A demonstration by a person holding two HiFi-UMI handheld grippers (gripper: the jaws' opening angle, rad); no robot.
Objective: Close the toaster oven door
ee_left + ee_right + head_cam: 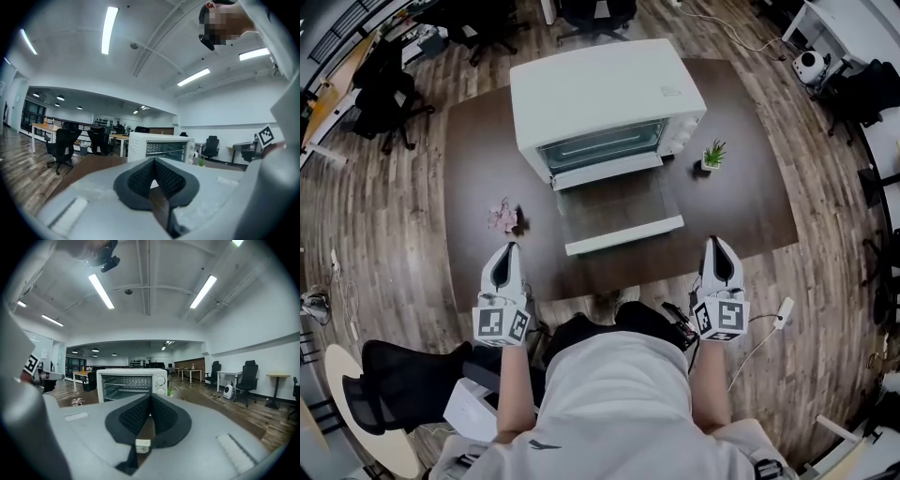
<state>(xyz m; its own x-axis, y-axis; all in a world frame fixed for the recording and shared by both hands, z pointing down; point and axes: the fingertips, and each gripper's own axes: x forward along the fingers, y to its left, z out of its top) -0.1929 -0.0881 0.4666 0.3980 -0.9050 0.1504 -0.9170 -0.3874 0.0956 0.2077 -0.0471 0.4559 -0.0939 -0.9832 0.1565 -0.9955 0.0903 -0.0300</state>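
Squarely in the middle of the dark brown counter stands the white toaster oven, a smooth box with rounded corners and two round knobs on its right side. Its door is fully open, folded down flat toward the person: a glass pane in a white frame, with a long white handle bar along the near edge. A wire rack shows inside the opening.

Both bare forearms reach forward from the person's white-clad body, roughly parallel, one on each side of the lowered door. The left hand-held gripper points ahead over the counter's near edge, left of the handle bar and apart from it. The right hand-held gripper does the same on the right. Each has a smooth white shell, black pads with a dotted grip texture, and a cube with square markers at its back.

In each gripper view the pads meet in a tight point, so both are closed with nothing between them, and neither touches the oven.

A small green potted plant sits right of the oven, and a little pink thing lies left of the door. Wood plank floor surrounds the counter.
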